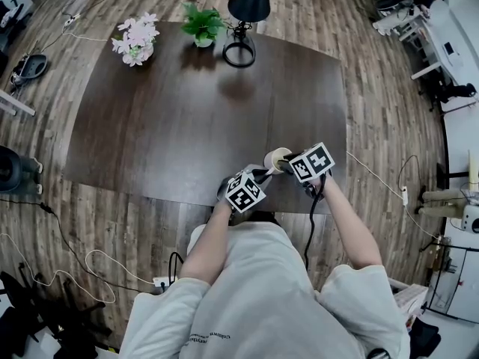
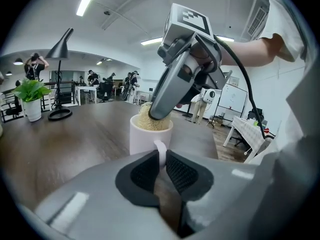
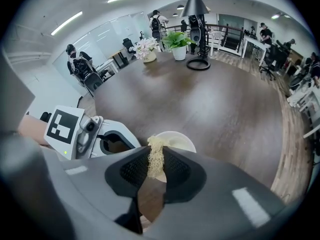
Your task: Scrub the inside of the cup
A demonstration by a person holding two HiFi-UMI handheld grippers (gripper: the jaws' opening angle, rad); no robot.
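- Head view: the cup point(image 1: 275, 158) sits at the front edge of the desk point(image 1: 187, 118), between my left tool point(image 1: 262, 176) and right tool point(image 1: 288, 161).
- Left gripper view: the left tool pinches the handle point(image 2: 160, 151) to steady the cup.
- Right gripper view: the right tool pinches the scrubber point(image 3: 156, 160), which is pushed into the cup's mouth.

1. The cup point(image 2: 146, 136) looks like smooth white ceramic with a soft gloss;
2. the scrubber point(image 3: 155, 166) is a rough, straw-coloured tangle of fibres;
3. the left gripper point(image 2: 161, 158) and right gripper point(image 3: 156, 154) have matt grey plastic shells; their pads point(image 2: 144, 175) are black, finely textured, rubbery;
4. the table point(image 1: 179, 126) is dark grained wood, faintly sheened;
5. the floor point(image 1: 374, 126) is streaky wood plank.
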